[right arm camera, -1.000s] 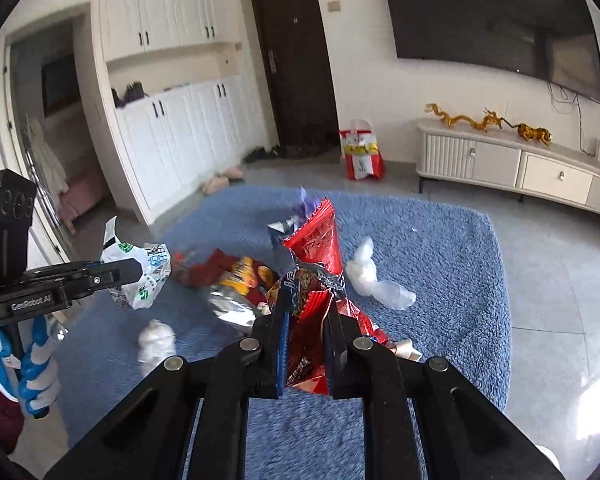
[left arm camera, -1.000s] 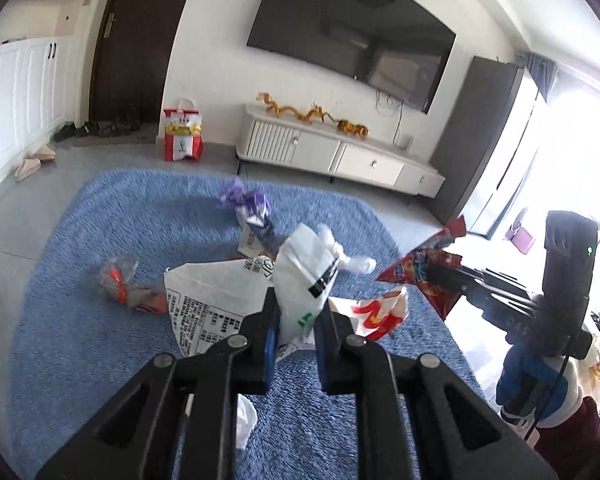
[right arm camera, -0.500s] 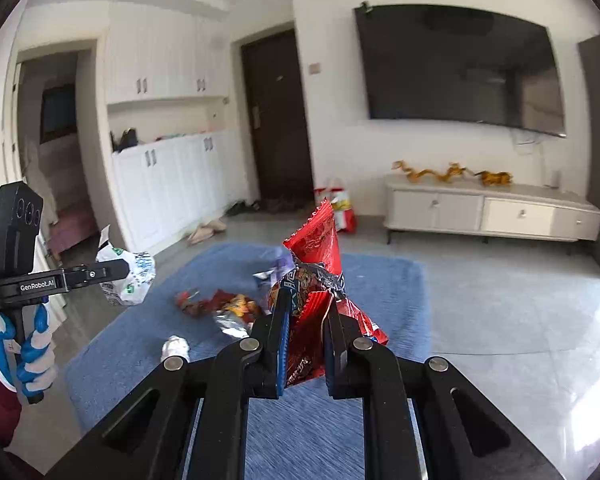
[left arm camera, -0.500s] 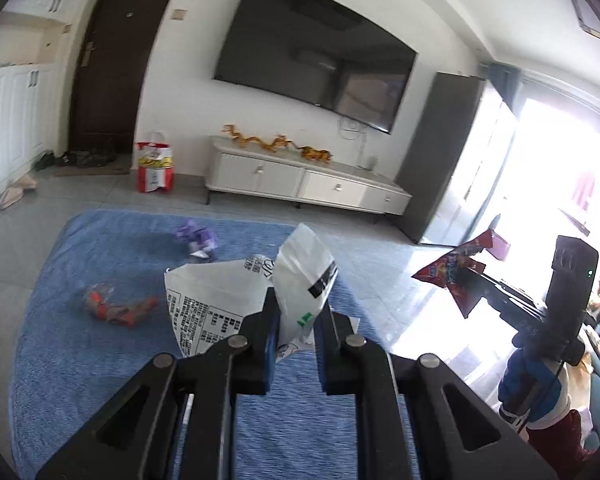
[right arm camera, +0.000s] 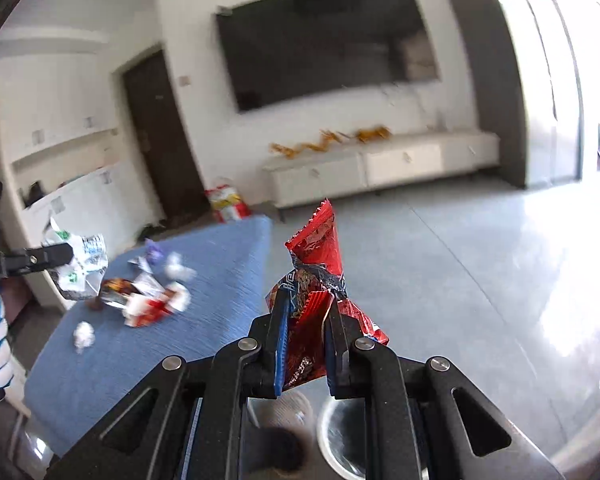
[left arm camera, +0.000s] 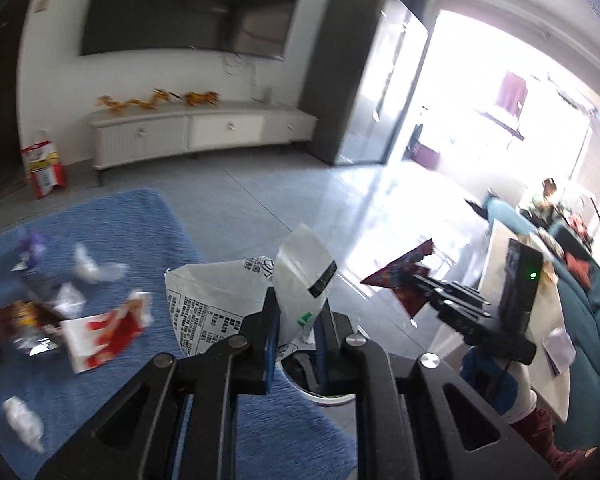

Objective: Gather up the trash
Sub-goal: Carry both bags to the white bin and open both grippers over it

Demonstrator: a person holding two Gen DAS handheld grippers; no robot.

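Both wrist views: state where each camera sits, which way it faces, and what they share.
Left wrist: behind the left tongs, shut on a white wrapper, facing the TV wall and bright window; the right tongs and a gloved hand show.
Right wrist: behind the right tongs, shut on a red snack bag, facing the TV wall.
Shared: blue rug, litter, TV.

Rug (left arm camera: 112, 232) on the floor (left arm camera: 284, 196), w/ wrappers (left arm camera: 100, 328) scattered on its near left part. TV stand (left arm camera: 204, 128) against the back wall, TV (left arm camera: 188, 4) above it, bag (left arm camera: 44, 164) on the floor to its left. Bin (left arm camera: 320, 390) just off the rug's right edge, right below the left fingers (left arm camera: 270, 332).
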